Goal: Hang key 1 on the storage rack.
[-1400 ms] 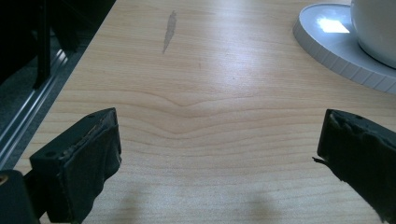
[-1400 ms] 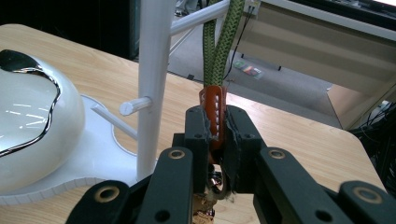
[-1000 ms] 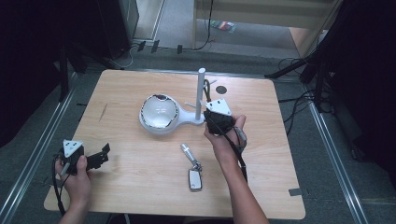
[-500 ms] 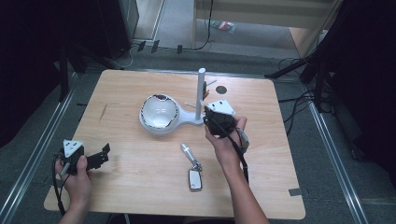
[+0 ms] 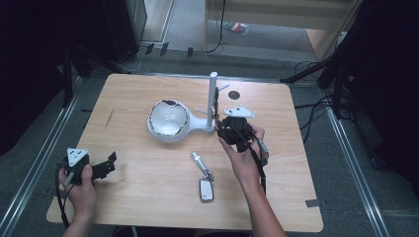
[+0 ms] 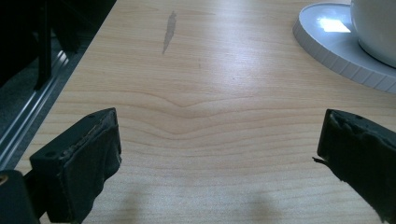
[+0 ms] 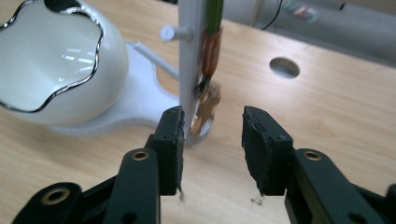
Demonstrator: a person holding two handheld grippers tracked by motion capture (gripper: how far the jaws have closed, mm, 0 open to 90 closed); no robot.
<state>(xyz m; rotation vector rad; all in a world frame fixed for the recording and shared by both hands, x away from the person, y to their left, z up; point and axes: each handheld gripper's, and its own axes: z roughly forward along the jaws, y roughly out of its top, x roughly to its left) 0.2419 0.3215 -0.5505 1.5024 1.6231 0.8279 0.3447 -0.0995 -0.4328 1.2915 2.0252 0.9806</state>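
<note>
A white stand with a glossy, chrome-rimmed bowl [image 5: 168, 120] and an upright post [image 5: 212, 98] sits mid-table. My right gripper [image 5: 222, 129] is at the foot of that post, open, with nothing between its jaws. In the right gripper view the post [image 7: 191, 60] rises just past the left jaw, and a green and orange strap with a metal clasp [image 7: 208, 70] hangs against it. A key with a fob [image 5: 203, 178] lies on the wood nearer the person. My left gripper [image 5: 109, 162] is held at the front left, jaws wide open over bare wood [image 6: 215, 140].
The wooden table [image 5: 128, 94] has a round cable hole [image 5: 234, 95] behind the post. The stand's base rim [image 6: 336, 53] shows at the upper right of the left gripper view. A metal rail [image 5: 39, 158] runs along the floor left of the table.
The right gripper has shifted very slightly beside the post. The left gripper has not moved.
</note>
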